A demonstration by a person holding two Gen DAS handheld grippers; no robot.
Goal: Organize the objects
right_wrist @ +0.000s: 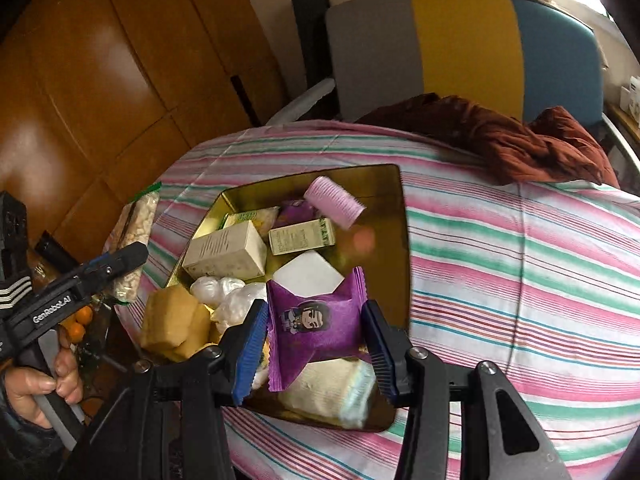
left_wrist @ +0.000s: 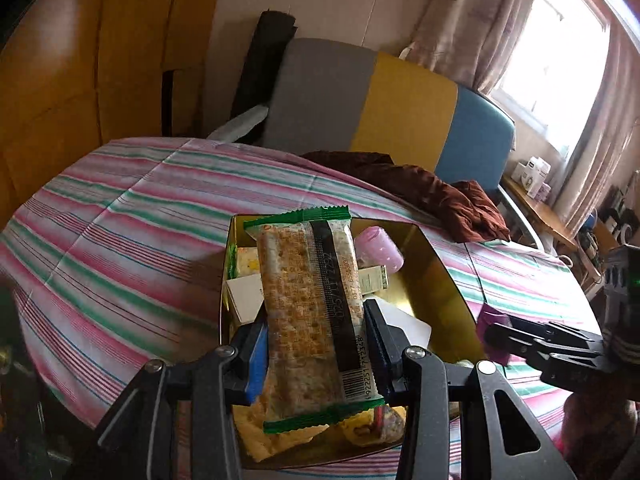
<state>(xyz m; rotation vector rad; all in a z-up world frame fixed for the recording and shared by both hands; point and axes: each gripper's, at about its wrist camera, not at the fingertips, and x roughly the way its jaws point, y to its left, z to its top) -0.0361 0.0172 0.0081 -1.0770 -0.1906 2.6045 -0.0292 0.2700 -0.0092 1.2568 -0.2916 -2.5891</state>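
Observation:
A gold tin box [left_wrist: 440,276] [right_wrist: 394,216] sits on the striped tablecloth, holding small cartons, a pink hair roller [right_wrist: 334,201], white wrapped pieces and yellow snacks. My left gripper [left_wrist: 316,340] is shut on a long green-edged cracker packet [left_wrist: 310,312], held upright over the tin's near left side. It also shows in the right wrist view [right_wrist: 136,236]. My right gripper [right_wrist: 316,332] is shut on a purple snack packet [right_wrist: 316,320] with a cartoon face, held above the tin's near end; that packet's edge shows at the right of the left wrist view [left_wrist: 494,332].
The table has a pink, green and white striped cloth [right_wrist: 520,264]. A crumpled dark red cloth [right_wrist: 520,140] lies at its far edge before a grey, yellow and blue chair [right_wrist: 460,48]. Wooden cabinets stand left. Oranges [right_wrist: 78,322] lie below the table's left edge.

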